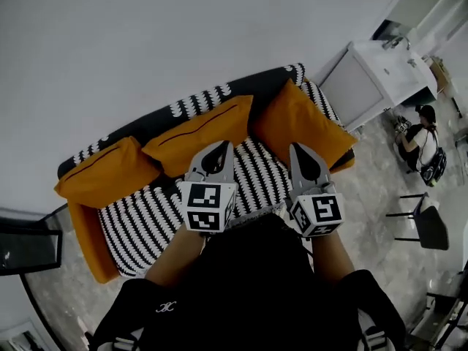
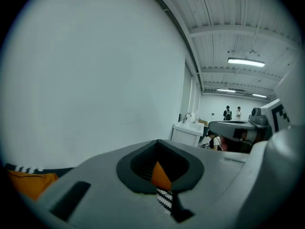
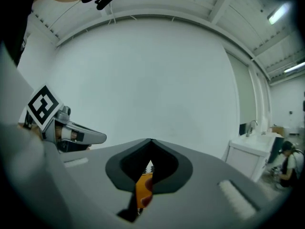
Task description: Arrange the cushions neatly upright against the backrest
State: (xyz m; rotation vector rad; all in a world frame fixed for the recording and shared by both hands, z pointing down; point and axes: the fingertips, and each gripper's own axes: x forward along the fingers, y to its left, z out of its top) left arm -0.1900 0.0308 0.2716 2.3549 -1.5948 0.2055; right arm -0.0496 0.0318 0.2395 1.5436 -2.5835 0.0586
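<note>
A sofa (image 1: 139, 221) with a black-and-white patterned cover holds three orange cushions. The left cushion (image 1: 110, 170) lies slumped by the armrest. A middle cushion (image 1: 201, 134) and a right cushion (image 1: 300, 123) lean on the backrest at a tilt. My left gripper (image 1: 219, 148) hovers over the seat just in front of the middle cushion, shut and empty. Before the right cushion, my right gripper (image 1: 298, 150) is also shut with nothing in it. In the left gripper view a sliver of orange cushion (image 2: 161, 175) shows through the closed jaws; the right gripper view shows the same sliver (image 3: 143, 190).
A white wall rises behind the sofa. A white cabinet with a sink (image 1: 380, 72) stands right of it, and a person (image 1: 424, 141) crouches beyond. A black chair (image 1: 428, 225) is at the right, a dark screen (image 1: 25, 247) at the left.
</note>
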